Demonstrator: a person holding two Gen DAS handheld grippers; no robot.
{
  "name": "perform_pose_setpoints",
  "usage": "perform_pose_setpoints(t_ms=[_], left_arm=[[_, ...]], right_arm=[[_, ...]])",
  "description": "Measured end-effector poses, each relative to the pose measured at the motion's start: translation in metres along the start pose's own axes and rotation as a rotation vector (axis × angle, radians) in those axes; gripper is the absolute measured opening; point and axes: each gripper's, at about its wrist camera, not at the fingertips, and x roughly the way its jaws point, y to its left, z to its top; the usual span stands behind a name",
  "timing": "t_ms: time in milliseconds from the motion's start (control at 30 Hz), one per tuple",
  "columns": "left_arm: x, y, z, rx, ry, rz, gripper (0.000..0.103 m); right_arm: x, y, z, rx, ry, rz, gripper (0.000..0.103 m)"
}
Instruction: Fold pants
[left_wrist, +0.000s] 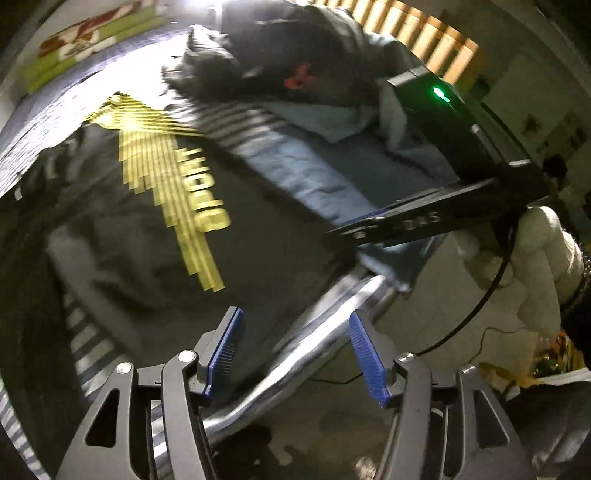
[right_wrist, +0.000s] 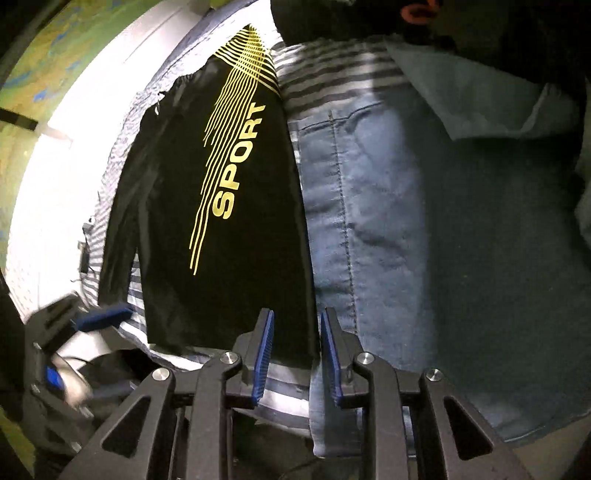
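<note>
Black pants (right_wrist: 229, 184) with yellow stripes and the word SPORT lie folded into a long panel on a striped sheet (right_wrist: 295, 74). My right gripper (right_wrist: 297, 350) hangs over their near right corner with its blue pads a little apart, open, and the cloth edge shows in the gap without being pinched. In the blurred left wrist view the same pants (left_wrist: 147, 221) lie to the upper left. My left gripper (left_wrist: 295, 350) is open and holds nothing, over a chrome rail (left_wrist: 332, 314). It also shows blurred as the left gripper (right_wrist: 79, 347) at the lower left of the right wrist view.
A blue denim garment (right_wrist: 406, 221) lies right beside the pants. A dark heap of clothes (left_wrist: 277, 55) sits behind. The right gripper's black housing (left_wrist: 443, 147) has a green light, and a white-gloved hand (left_wrist: 535, 266) holds it. Wooden slats (left_wrist: 424, 33) stand at the back, and pale floor (left_wrist: 406, 406) lies below.
</note>
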Motion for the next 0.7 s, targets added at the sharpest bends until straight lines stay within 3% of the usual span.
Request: perform_pose_setpoints(t_ms=[33,100,400,500,533,567,600,700], left_arm=[[0.007,-0.007,0.003,0.017,-0.003,0.003,0.063],[0.021,-0.019,0.008,0.051,-0.007,0.037,0.063],[0.048,-0.051,0.014,0.189,-0.098,0.171,0.063],[0.052,-0.047,0.020,0.177,-0.130,0.182,0.061],[0.051,-0.043,0.022,0.156,-0.138,0.175,0.048],[0.051,-0.039,0.023,0.132,-0.140,0.169,0.026],[0.052,-0.034,0.024,0.119,-0.135,0.163,0.013],[0.045,-0.026,0.023,0.109,-0.147,0.151,0.005]], right_arm=[[0.001,-0.001,0.001,0.007,0.008,0.014,0.009],[0.003,-0.005,0.002,0.028,0.019,0.042,0.004],[-0.009,-0.005,0.011,0.105,0.040,0.238,0.003],[-0.013,0.001,0.014,0.094,0.044,0.269,0.003],[-0.013,0.001,0.015,0.095,0.048,0.280,0.003],[-0.013,0.002,0.015,0.097,0.056,0.295,0.003],[-0.013,0.003,0.015,0.096,0.060,0.302,0.003],[-0.014,0.006,0.015,0.077,0.068,0.313,0.003]])
